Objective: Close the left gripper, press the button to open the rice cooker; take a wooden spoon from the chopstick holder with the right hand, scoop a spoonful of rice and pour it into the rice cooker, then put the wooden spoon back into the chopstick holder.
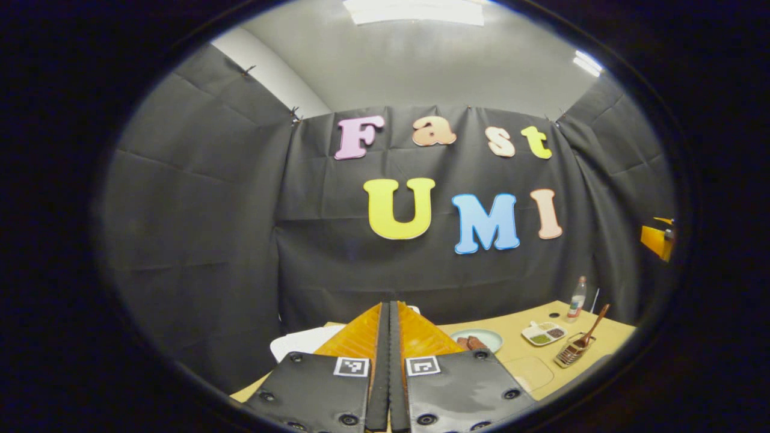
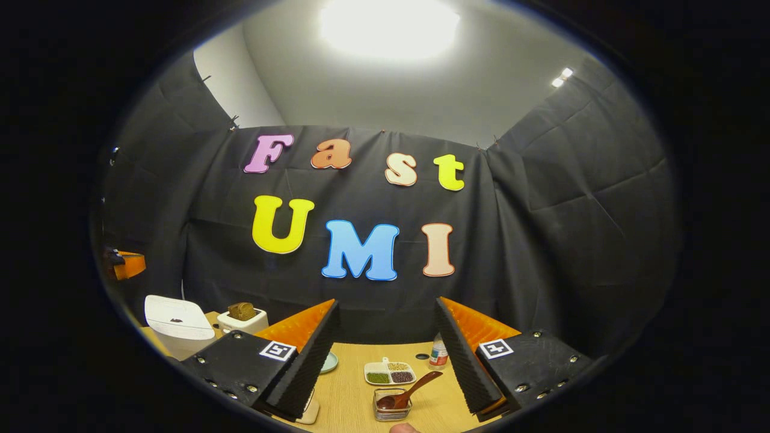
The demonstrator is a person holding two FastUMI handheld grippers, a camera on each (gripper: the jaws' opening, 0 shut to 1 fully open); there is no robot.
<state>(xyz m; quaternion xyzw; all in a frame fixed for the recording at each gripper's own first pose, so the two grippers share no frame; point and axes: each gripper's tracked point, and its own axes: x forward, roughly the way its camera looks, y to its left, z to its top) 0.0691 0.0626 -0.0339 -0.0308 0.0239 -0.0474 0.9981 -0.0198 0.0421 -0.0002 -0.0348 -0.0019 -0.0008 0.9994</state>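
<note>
Left tongs (image 1: 389, 361) were pressed together, empty, ready to press the rice cooker (image 2: 177, 325) button. Right tongs (image 2: 385, 349) gaped wide above the wooden spoon (image 2: 409, 391) in the chopstick holder (image 2: 392, 404) on the worktop (image 2: 352, 391).

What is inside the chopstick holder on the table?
A wooden spoon stands tilted in the chopstick holder, its bowl down inside and its handle sticking out to the upper right. The holder's bottom is hidden behind the spoon's bowl.
</note>
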